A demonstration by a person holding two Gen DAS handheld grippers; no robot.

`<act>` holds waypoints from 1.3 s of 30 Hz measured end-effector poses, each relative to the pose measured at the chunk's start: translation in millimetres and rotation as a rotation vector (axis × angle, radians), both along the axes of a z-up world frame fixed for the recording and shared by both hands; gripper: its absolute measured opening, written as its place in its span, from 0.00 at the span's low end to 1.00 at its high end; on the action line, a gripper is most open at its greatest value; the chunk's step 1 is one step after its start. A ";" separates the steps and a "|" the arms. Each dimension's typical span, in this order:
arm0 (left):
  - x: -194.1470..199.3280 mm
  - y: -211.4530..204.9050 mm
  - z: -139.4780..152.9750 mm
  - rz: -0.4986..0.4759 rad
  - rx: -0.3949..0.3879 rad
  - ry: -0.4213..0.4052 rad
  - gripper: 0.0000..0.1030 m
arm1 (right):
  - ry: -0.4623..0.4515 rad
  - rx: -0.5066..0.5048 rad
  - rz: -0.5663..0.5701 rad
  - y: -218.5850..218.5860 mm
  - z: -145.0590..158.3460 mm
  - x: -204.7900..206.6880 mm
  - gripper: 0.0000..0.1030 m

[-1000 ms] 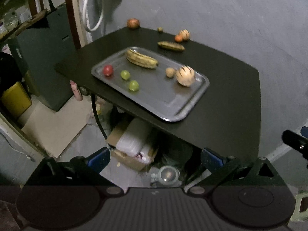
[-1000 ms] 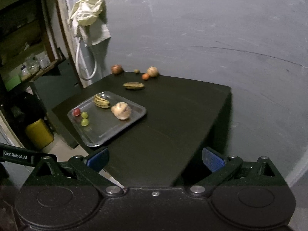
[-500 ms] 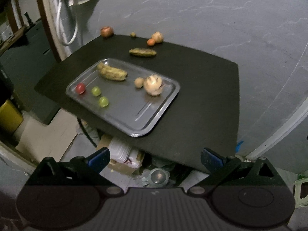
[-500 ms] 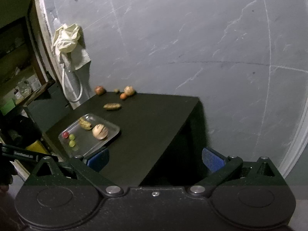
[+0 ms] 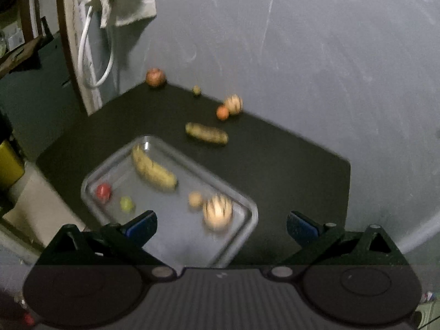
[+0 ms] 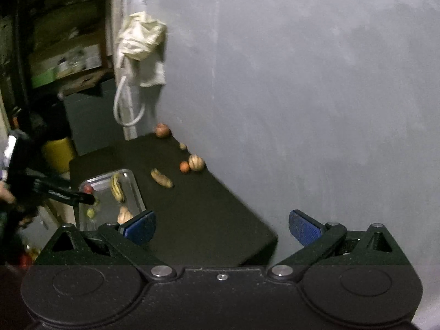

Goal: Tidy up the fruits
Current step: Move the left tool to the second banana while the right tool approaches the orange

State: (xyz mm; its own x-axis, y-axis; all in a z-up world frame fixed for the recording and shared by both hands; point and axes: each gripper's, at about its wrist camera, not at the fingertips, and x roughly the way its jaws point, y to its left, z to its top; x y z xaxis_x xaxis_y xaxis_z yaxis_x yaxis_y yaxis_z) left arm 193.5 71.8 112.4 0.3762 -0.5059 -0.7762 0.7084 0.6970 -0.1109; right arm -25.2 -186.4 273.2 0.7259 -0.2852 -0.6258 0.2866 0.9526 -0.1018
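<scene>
Left gripper (image 5: 221, 224) and right gripper (image 6: 222, 225): jaws spread wide, empty, touching nothing. Tray (image 5: 242, 240) on the table (image 5: 288, 170) holds a banana (image 5: 154, 171); a second banana (image 5: 206, 133) lies beyond it.

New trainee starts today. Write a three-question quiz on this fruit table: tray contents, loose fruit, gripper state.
1. True or false: a banana lies on the metal tray.
2. Which fruit touches the small orange fruit near the wall? A) red apple B) striped round fruit C) green fruit
3. Fill in: the left gripper and right gripper are both ____.

Key: 1 true; 2 B; 3 open.
</scene>
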 end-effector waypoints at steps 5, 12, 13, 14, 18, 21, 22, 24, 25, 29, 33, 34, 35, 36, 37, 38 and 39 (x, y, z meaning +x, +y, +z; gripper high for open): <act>53.4 -28.3 22.2 0.023 -0.014 -0.106 0.99 | 0.040 -0.085 0.175 -20.3 30.1 63.6 0.99; 109.1 -65.5 38.7 0.049 0.000 -0.166 0.99 | 0.038 -0.009 0.351 -54.3 -33.3 153.1 0.99; 115.9 -70.7 36.3 0.057 0.003 -0.164 0.99 | 0.036 0.019 0.366 -60.4 -51.2 165.1 0.99; 123.9 -75.8 32.5 0.068 0.005 -0.156 0.99 | 0.032 0.048 0.368 -66.7 -71.4 176.8 0.99; 149.5 -94.1 10.5 0.113 0.038 -0.097 0.99 | 0.014 0.109 0.342 -79.1 -143.3 212.6 0.99; 168.0 -109.0 -11.7 0.141 0.071 -0.039 0.99 | 0.003 0.138 0.309 -83.1 -193.0 235.3 0.99; 172.8 -113.9 -19.2 0.146 0.081 -0.026 0.99 | 0.007 0.143 0.308 -83.7 -205.2 240.0 0.99; 181.0 -123.4 -35.6 0.170 0.104 0.009 0.99 | 0.023 0.118 0.309 -83.1 -229.0 250.5 0.99; 184.8 -127.6 -44.3 0.185 0.106 0.033 0.99 | 0.029 0.098 0.305 -82.9 -237.1 253.9 0.98; 193.9 -131.8 -77.0 0.247 0.092 0.139 0.99 | 0.039 0.057 0.290 -86.6 -262.8 265.3 0.97; 201.7 -132.6 -101.6 0.320 0.076 0.213 0.99 | 0.043 0.072 0.219 -94.8 -280.5 276.7 0.93; 203.6 -132.4 -107.0 0.337 0.064 0.233 0.99 | 0.040 0.091 0.195 -96.7 -283.5 279.7 0.92; 205.0 -133.0 -110.2 0.350 0.052 0.250 0.99 | 0.036 0.111 0.176 -98.0 -285.0 282.0 0.90; 206.3 -133.3 -113.4 0.362 0.041 0.266 0.99 | 0.030 0.132 0.155 -99.2 -287.2 284.7 0.89; 207.6 -133.4 -115.5 0.374 0.031 0.282 0.99 | 0.022 0.151 0.133 -100.5 -289.1 286.8 0.88; 208.9 -133.9 -118.2 0.386 0.015 0.300 0.99 | 0.012 0.176 0.107 -101.9 -291.0 288.5 0.87; 210.1 -135.1 -120.3 0.393 0.001 0.312 0.99 | 0.002 0.206 0.084 -103.9 -292.4 289.8 0.86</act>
State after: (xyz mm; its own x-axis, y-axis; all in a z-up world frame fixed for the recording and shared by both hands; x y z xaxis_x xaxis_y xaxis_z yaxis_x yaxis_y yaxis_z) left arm 403.6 -63.3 -7.8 0.2879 -0.3716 -0.8826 0.3255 0.9047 -0.2748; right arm 264.6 -290.3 -19.2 0.7408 -0.0898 -0.6657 0.2054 0.9739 0.0971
